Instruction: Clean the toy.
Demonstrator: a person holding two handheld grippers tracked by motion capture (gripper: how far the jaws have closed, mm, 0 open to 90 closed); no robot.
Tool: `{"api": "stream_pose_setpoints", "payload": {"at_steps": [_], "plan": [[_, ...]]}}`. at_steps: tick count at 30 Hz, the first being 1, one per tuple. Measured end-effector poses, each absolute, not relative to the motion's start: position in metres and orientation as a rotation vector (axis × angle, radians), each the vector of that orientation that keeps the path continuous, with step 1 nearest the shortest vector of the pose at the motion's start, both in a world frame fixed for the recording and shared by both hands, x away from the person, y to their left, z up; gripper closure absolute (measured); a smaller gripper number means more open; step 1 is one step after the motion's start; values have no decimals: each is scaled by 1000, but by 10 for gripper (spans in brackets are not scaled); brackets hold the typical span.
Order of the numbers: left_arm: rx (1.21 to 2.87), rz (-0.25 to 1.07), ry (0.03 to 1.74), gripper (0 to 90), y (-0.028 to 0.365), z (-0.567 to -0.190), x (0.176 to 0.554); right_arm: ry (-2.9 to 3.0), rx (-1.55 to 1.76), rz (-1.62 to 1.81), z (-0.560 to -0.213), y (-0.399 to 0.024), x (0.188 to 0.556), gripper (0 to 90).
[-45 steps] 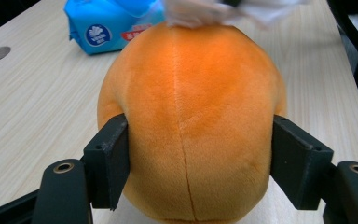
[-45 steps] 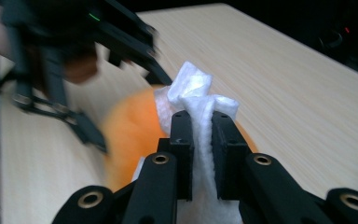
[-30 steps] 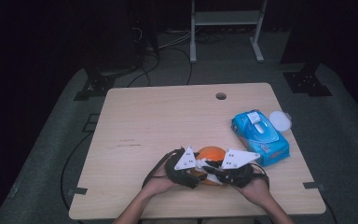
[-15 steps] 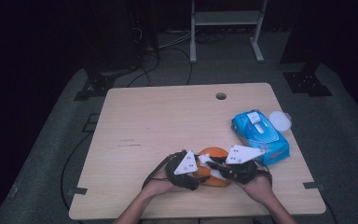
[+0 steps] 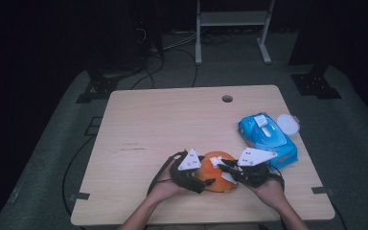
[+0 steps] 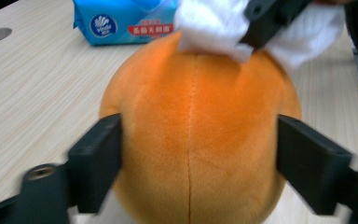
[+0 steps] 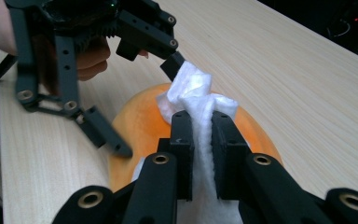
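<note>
So here we've got an orange plush ball [image 5: 216, 171] sitting near the front edge of the desk [image 5: 172, 124], right in front of us, with both hands around it. Our left gripper [image 5: 202, 183] has its jaws either side of the ball; in the left gripper view the black pads sit right against the fuzzy sides, touching it on both flanks, and they've just been opening a bit, so it's a loose hug at best. Our right gripper [image 5: 226, 168] comes in from the other side and its jaws are pinched together on a white wipe [image 7: 193, 98], which bunches up above the pads and lies on top of the ball. In the right gripper view the wipe runs down between the two jaws and the left gripper shows beyond it, one of its jaws just touching the top of the wad. Off to the right on the desk there's a blue pack of wet wipes [image 5: 267, 139], near the ball but not touching it, with a round white lid [image 5: 288, 123] just behind it by the desk edge.
</note>
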State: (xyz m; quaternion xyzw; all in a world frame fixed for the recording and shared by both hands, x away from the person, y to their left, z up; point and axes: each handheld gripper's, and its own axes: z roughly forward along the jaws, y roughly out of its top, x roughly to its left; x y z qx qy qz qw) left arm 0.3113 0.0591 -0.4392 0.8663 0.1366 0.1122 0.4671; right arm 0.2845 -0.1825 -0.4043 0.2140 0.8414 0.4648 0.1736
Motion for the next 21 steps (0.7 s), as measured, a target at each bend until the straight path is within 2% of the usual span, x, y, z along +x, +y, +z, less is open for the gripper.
{"api": "stream_pose_setpoints", "payload": {"at_steps": [4, 5, 7, 9, 11, 12, 13, 18, 21], "plan": [[2112, 240, 372, 230, 64, -440, 312, 2399, 653, 1312, -408, -193, 292, 792], [2107, 263, 369, 121, 55, -435, 309, 2410, 708, 1337, -410, -197, 295, 791], [2089, 304, 339, 89, 47, -432, 305, 2400, 699, 1342, -409, -195, 294, 790], [2120, 340, 319, 121, 46, -433, 305, 2402, 679, 1386, -408, -190, 290, 790], [2125, 333, 328, 207, 49, -435, 306, 2403, 636, 1353, -408, -185, 288, 790], [2125, 309, 348, 207, 53, -436, 309, 2403, 636, 1353, -408, -185, 288, 790], [2129, 282, 368, 243, 61, -438, 312, 2406, 631, 1341, -408, -186, 290, 790], [2109, 241, 403, 254, 68, -441, 316, 2392, 690, 1296, -413, -198, 294, 791], [2081, 248, 384, 111, 58, -433, 314, 2391, 732, 1326, -415, -201, 295, 789]]}}
